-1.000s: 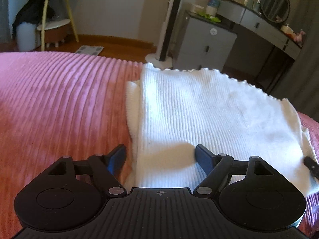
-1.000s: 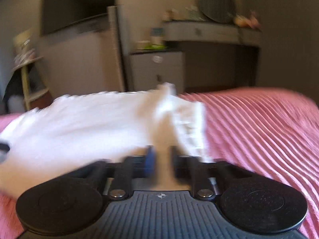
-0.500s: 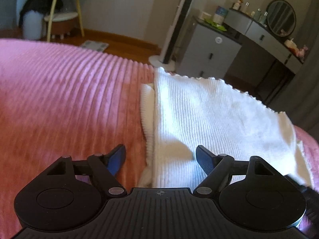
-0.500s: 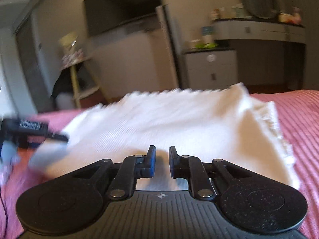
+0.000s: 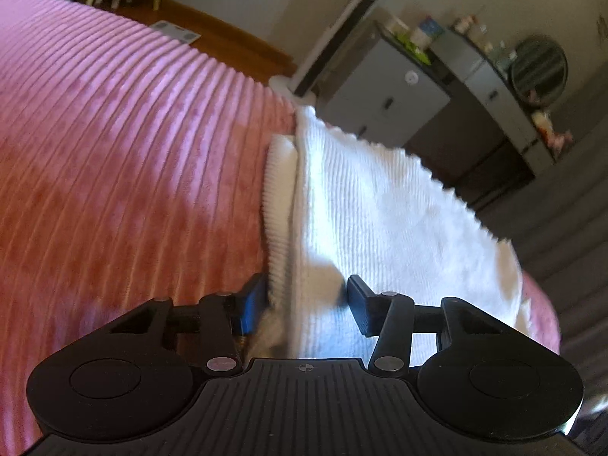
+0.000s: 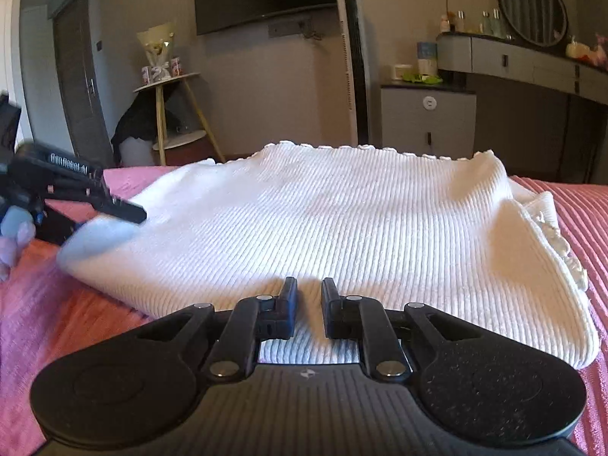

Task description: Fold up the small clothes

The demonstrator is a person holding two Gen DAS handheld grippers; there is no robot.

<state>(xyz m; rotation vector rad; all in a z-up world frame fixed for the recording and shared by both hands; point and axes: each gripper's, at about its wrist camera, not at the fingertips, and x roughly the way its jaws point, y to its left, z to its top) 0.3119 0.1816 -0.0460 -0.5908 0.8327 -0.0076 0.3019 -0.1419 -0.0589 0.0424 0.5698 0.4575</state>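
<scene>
We are holding the left gripper point(image 5: 306, 304) spread around the folded white top's point(image 6: 342, 224) left edge, near the bedspread's point(image 5: 114, 152) far edge. The right gripper point(image 6: 308, 309), fingers nearly together with nothing between, is hovering at the top's near edge.

Pink ribbed bedspread point(image 6: 577, 212), folded white knit garment point(image 6: 342, 220) lying directly on it

I can't see the near hem of the white garment point(image 6: 342, 228); my right gripper point(image 6: 308, 304) covers it. The left gripper point(image 6: 114, 209) is cut off at the left edge, and the far dresser bottles point(image 5: 471, 22) blur beyond reading.
</scene>
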